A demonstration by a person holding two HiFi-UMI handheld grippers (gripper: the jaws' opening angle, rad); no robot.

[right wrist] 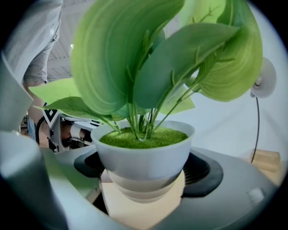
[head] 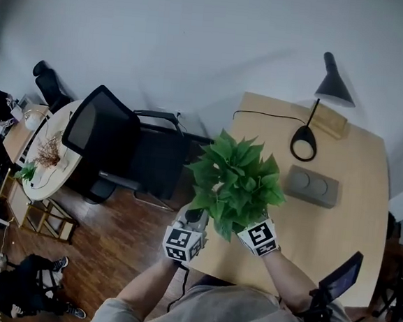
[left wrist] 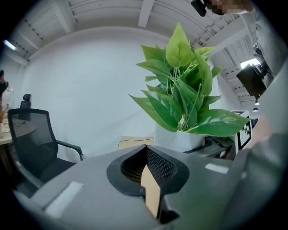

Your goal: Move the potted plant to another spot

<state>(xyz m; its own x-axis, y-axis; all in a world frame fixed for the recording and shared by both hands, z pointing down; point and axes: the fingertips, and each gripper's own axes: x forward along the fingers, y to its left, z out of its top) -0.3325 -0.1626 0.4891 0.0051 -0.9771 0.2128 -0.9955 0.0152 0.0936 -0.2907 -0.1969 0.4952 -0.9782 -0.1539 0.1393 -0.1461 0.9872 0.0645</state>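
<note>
The wooden table (head: 352, 205) carries everything the task concerns, and an office chair (head: 118, 149) stands off its left side. The potted plant (head: 236, 181) is at the table's near left corner, its leaves spreading over that edge, so by the look of it the move has only begun. The pot is gripped, but it has not been taken to another spot on the table. A black lamp (head: 318, 111) stands at the table's far side and a grey block (head: 312, 186) lies near the table's middle, both well apart from the plant. The right tongs (head: 255, 231) are closed on the white pot (right wrist: 144, 155), with a dark pad pressed against each side of it. Whether the pot's base rests on the table or hangs just above it cannot be told. The left tongs (left wrist: 146, 157) are closed and empty, their tips meeting, and they are held at the table's near edge just beside the plant. The carry and the setting down are left to do.
</note>
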